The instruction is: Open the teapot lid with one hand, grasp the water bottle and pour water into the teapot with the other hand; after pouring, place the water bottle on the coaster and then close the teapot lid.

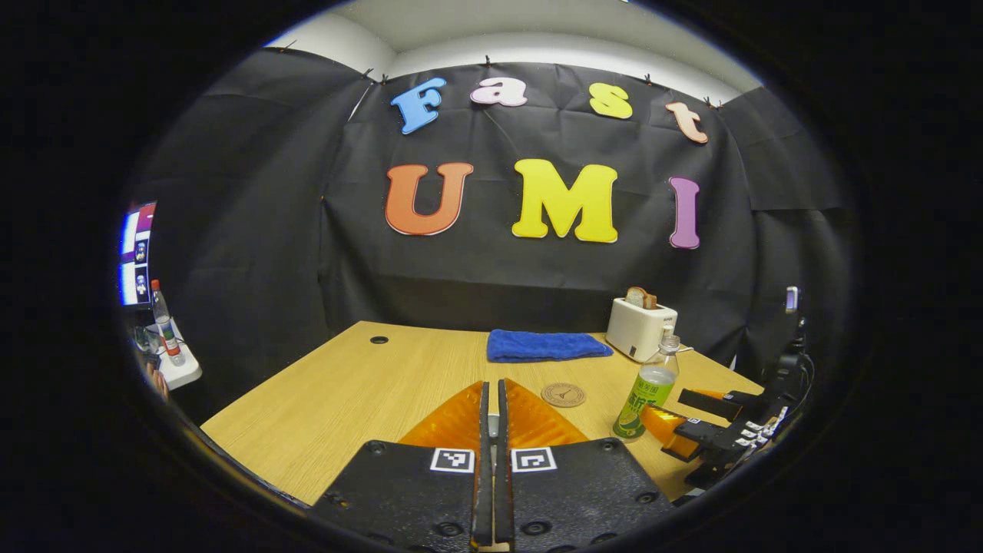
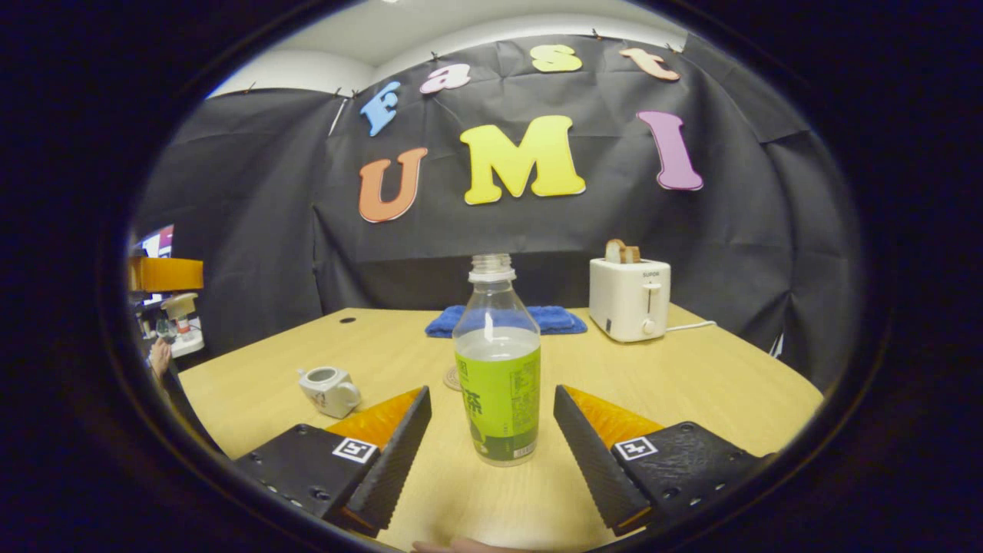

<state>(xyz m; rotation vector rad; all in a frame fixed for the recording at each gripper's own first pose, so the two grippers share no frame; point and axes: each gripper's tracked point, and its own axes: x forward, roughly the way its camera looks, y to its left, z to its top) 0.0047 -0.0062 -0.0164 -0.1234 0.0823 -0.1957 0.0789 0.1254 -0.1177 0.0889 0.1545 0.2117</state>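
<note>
Your right gripper is spread wide, one finger on each side of the bottle, neither touching it. The bottle stands upright on the table, uncapped, partly full. The coaster peeks out just behind it on the left, mostly hidden by the bottle. The teapot sits well to the left, near the table's left edge, its top open; you cannot see its lid from here.

Your left gripper has its fingers pressed together; whether anything is pinched between them you cannot tell. In the left gripper view the coaster lies just ahead and to the right, with bare tabletop to the left up to the near and left edges. The bottle stands right of the coaster, with the right gripper beside it, partly cut off at the view's rim.

At the far edge a towel lies folded, and a toaster stands to its right, its cord trailing toward the right edge.
</note>
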